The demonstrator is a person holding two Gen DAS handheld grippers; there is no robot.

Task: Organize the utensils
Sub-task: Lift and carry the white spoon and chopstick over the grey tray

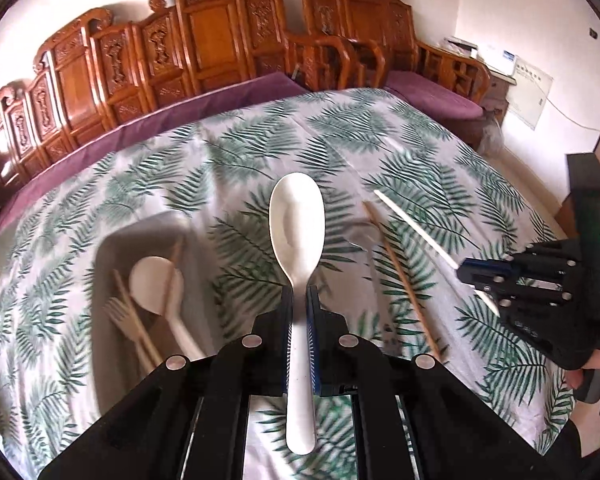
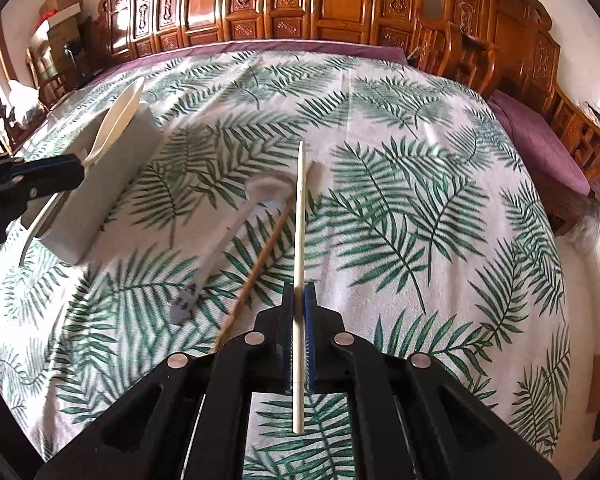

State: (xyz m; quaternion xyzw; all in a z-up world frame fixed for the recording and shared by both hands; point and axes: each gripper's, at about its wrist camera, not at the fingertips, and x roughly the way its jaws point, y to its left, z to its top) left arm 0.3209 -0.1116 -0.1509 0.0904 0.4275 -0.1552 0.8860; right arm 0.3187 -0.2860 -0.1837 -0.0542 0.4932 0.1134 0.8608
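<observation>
Closest to my left camera, the black fingers of my left gripper (image 1: 299, 304) are closed on the handle of a white rice spoon (image 1: 297, 232). Its long axis runs straight ahead along the fingers, bowl pointing away from me toward the wooden bench (image 1: 204, 40), handle end hanging back under the camera. It is lifted above the fern-print tablecloth (image 1: 236, 152).

Down to its left sits a grey tray (image 1: 112, 248), blurred, holding another white spoon (image 1: 156, 280), a pale fork (image 1: 120, 316) and chopsticks (image 1: 140, 324); their near ends are cut off behind my gripper. To the right of the spoon a brown chopstick (image 1: 400, 276) lies on the cloth, pointing away and slightly left.

My right gripper (image 2: 299, 300) is closed on a white chopstick (image 2: 299, 216), pinched near its rear third. The stick points directly forward, its tip away from me and its short tail under the camera, raised over the cloth. From the left view it slants up and to the left.

Beneath it in the right view lie the brown chopstick and a blurred grey long-handled utensil (image 2: 236, 232) with a round head; I cannot make out what it is. The tray appears at left in this view, partly hidden by my left gripper and its spoon.
</observation>
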